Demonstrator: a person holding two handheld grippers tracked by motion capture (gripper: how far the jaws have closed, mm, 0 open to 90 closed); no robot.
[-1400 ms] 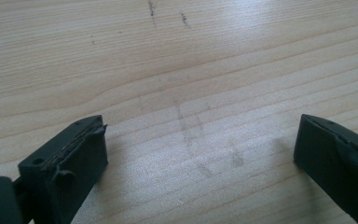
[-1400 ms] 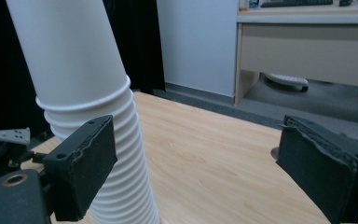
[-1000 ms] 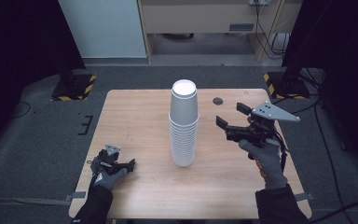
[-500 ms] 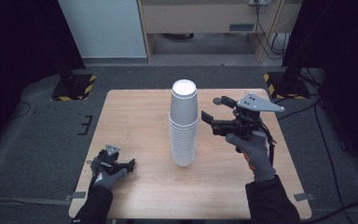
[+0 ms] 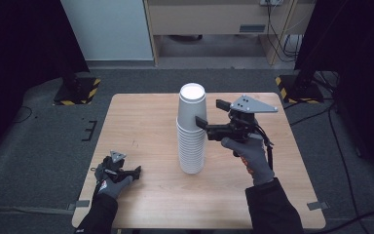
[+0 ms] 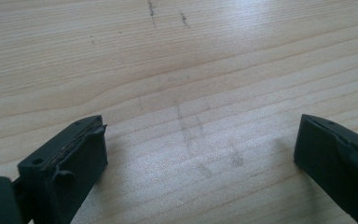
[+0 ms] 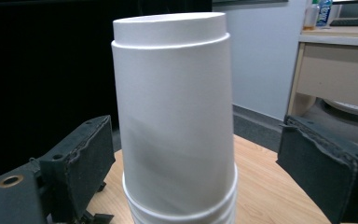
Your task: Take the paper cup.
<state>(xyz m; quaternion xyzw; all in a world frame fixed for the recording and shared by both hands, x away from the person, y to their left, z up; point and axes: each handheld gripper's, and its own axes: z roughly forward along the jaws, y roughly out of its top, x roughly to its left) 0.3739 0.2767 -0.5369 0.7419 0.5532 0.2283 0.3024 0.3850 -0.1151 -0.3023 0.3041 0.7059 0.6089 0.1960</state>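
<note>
Right gripper (image 5: 208, 114) has moved in toward the stack of white paper cups (image 5: 192, 130) since a second ago, when it sat well off to the stack's side; now its jaws reach the upper part of the stack. Left gripper (image 5: 129, 171) unchanged, resting low on the wooden table (image 5: 141, 122) near the person's edge.

Right fingers (image 7: 81, 163): wide apart, one on each side of the top cup (image 7: 175, 112), small gaps both sides, no contact visible, nothing gripped. Left fingers (image 6: 72, 161): spread wide, holding nothing, bare table (image 6: 191, 70) between them, tips at or just above the wood.

Right gripper view shows the top cup upside down, base up, nested rims below it, dead centre between the jaws. High view shows the full stack height standing upright on the table and both gloved hands. Left gripper view adds faint scuff marks (image 6: 191, 135) on the wood between its fingers.
</note>
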